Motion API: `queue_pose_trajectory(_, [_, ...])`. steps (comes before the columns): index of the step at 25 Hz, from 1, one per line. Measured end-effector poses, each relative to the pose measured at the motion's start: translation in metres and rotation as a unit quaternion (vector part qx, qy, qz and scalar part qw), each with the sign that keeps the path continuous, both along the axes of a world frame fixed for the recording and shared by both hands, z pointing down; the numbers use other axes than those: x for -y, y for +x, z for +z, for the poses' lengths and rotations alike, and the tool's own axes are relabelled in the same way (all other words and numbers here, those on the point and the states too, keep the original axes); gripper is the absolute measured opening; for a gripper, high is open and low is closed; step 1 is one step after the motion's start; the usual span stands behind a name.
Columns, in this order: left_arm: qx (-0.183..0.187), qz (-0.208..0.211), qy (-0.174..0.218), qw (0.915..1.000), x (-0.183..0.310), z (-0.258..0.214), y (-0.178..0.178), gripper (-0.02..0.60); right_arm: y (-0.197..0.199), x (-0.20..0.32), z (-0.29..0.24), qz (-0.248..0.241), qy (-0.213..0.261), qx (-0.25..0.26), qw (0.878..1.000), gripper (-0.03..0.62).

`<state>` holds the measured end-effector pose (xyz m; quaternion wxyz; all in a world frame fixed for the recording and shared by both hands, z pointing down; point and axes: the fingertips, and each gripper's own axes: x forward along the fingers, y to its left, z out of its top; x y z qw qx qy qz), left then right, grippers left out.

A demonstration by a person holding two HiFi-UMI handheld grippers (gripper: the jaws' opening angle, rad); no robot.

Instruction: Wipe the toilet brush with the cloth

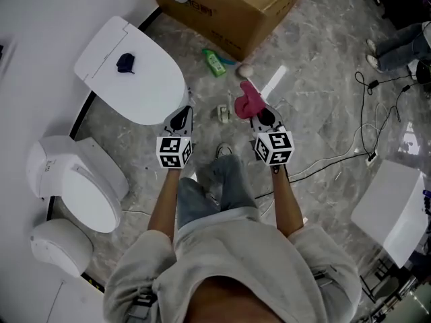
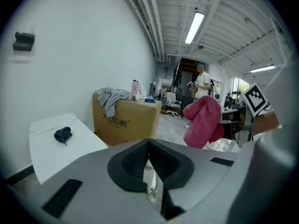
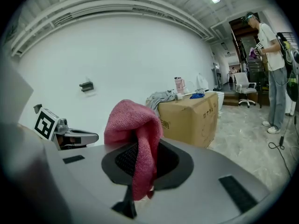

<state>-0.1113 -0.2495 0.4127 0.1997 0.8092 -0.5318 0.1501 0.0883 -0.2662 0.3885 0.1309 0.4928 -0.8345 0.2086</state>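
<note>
A pink cloth [image 1: 246,99] hangs bunched from my right gripper [image 1: 264,118], which is shut on it. In the right gripper view the cloth [image 3: 133,120] drapes over and between the dark pads of the right gripper [image 3: 140,157]. My left gripper [image 1: 180,116] is level with it to the left, its jaws closed together with nothing showing beyond them [image 2: 148,148]. From the left gripper view the cloth [image 2: 203,120] hangs at the right. A small whitish object [image 1: 222,112] stands on the floor between the grippers. I cannot tell whether it is the toilet brush.
A white toilet lid [image 1: 145,79] with a small dark item [image 1: 125,62] lies to the left, with a toilet [image 1: 74,187] below it. A cardboard box [image 1: 236,5] and a green bottle [image 1: 215,62] are ahead. Cables [image 1: 363,113] and a white box [image 1: 394,207] lie to the right. A person [image 3: 268,45] stands nearby.
</note>
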Motion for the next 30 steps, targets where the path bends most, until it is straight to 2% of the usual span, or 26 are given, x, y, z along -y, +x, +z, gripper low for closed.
queue_pose_trajectory(8, [-0.033,0.002,0.033,0.9989,0.022,0.109,0.006,0.018,-0.002,0.004,0.097,0.014,0.048,0.001,0.999,0.064])
queue_pose_trajectory(18, [-0.019,0.031,0.093,0.9950,0.043,0.217,0.031,0.018,0.015,0.014,0.192,0.029,0.106,0.009,0.994,0.064])
queue_pose_trajectory(24, [-0.015,0.026,0.121,0.9922,0.044,0.260,0.022,0.018,0.005,0.020,0.220,0.017,0.147,0.011,0.989,0.064])
queue_pose_trajectory(30, [-0.014,0.023,0.126,0.9916,0.031,0.287,0.006,0.018,-0.016,0.014,0.227,-0.001,0.169,0.018,0.985,0.064])
